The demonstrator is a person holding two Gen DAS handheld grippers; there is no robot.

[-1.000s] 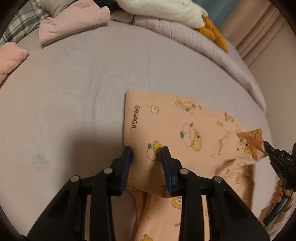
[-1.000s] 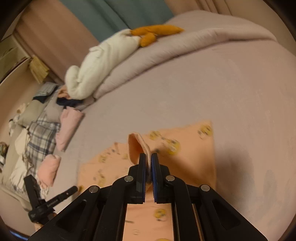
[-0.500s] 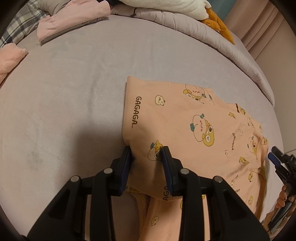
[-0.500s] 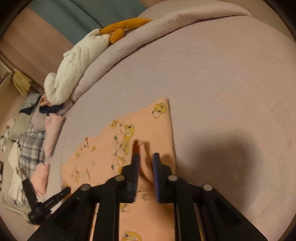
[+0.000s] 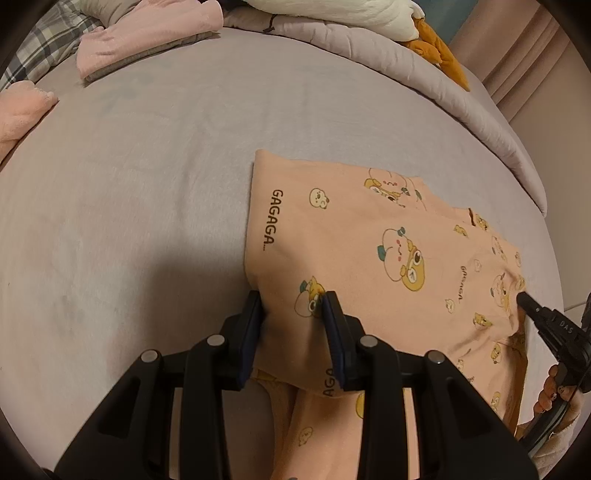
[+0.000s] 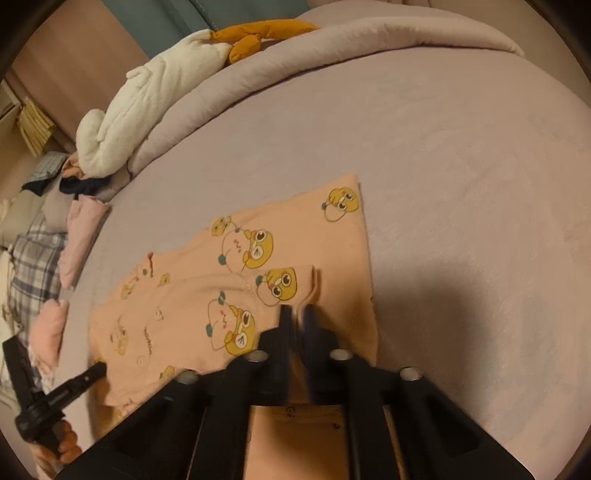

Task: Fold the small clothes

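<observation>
A peach garment printed with cartoon animals lies partly folded on the grey bed sheet. My left gripper is shut on a bunched fold at its near left corner, and fabric fills the gap between the pads. In the right wrist view the same garment has a sleeve folded over its body. My right gripper has its jaws nearly together, pinching a small ridge at the sleeve's end. The left wrist view shows the right gripper touching the garment's right edge. The left gripper appears at lower left.
Folded pink clothes, a second pink piece and plaid fabric lie at the far left. A white and orange plush rests on the rolled duvet at the back. A hand holds the left gripper.
My right gripper lowered the raised sleeve onto the garment, opened and let it go, then closed again at the sleeve's end. The left gripper kept its hold in place.
</observation>
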